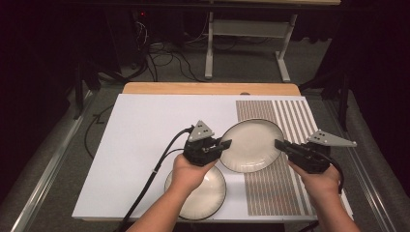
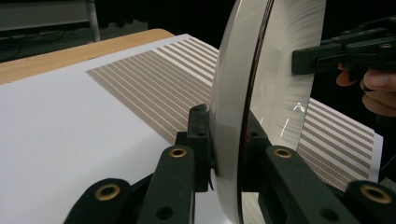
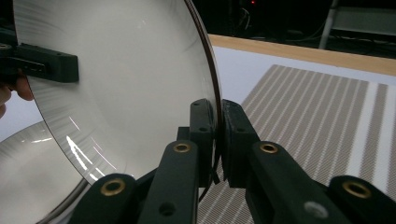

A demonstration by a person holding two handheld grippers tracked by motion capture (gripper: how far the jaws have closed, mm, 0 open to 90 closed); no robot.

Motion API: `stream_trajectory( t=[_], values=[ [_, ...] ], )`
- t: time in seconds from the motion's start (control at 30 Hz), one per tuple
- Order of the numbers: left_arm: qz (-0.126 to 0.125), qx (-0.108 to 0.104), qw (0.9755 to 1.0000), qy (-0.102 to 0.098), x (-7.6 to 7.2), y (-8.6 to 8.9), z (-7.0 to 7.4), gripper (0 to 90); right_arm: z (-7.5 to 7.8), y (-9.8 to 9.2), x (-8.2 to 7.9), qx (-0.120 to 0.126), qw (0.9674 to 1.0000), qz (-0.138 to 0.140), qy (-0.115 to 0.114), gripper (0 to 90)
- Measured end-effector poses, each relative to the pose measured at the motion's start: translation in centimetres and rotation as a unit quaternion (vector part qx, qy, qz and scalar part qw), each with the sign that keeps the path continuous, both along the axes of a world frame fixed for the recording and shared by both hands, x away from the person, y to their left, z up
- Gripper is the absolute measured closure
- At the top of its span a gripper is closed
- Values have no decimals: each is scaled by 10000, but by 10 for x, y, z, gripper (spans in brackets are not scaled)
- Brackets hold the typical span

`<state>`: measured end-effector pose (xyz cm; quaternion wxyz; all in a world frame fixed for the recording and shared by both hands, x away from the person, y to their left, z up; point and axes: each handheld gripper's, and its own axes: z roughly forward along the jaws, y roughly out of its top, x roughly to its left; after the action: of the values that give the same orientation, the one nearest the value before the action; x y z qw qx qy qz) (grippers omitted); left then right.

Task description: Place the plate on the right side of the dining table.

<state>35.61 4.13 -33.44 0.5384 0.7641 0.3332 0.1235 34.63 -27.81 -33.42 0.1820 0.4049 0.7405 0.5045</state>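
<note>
Glossy white with a thin dark edge, the round plate (image 1: 252, 145) hangs above the striped mat (image 1: 278, 188), pinched at opposite rims by my left claw (image 1: 225, 143) and right claw (image 1: 279, 144), probably to share its weight and keep it level. A second plate (image 1: 205, 193) rests smooth on the white table (image 1: 140, 140) under my left hand (image 1: 187, 174).

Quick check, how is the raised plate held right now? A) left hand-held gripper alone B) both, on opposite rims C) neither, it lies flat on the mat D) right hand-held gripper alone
B: the raised plate is off the table, with the left hand-held gripper clamped on its left rim and the right hand-held gripper clamped on its right rim; a second plate lies below.
</note>
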Motion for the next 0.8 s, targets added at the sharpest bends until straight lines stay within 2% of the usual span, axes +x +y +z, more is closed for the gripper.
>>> stream_trajectory(
  t=[0.33, 0.43, 0.6, 0.8],
  values=[
    [-187, 114, 9997, 57, 14, -32, -8, 784, -12, -31, -1, 63, 9996, -267, 3, 867],
    [-218, 103, 9997, 96, 16, -39, -12, 786, -18, -40, -1, 177, 9993, -313, 36, 866],
    [-230, 97, 9995, 204, 24, -51, -16, 778, -21, -52, -1, 147, 9988, -477, 10, 868],
    [-259, 236, 9991, 248, 33, -71, -21, 770, -26, -63, -1, 128, 9978, -645, 80, 868]
  ],
)
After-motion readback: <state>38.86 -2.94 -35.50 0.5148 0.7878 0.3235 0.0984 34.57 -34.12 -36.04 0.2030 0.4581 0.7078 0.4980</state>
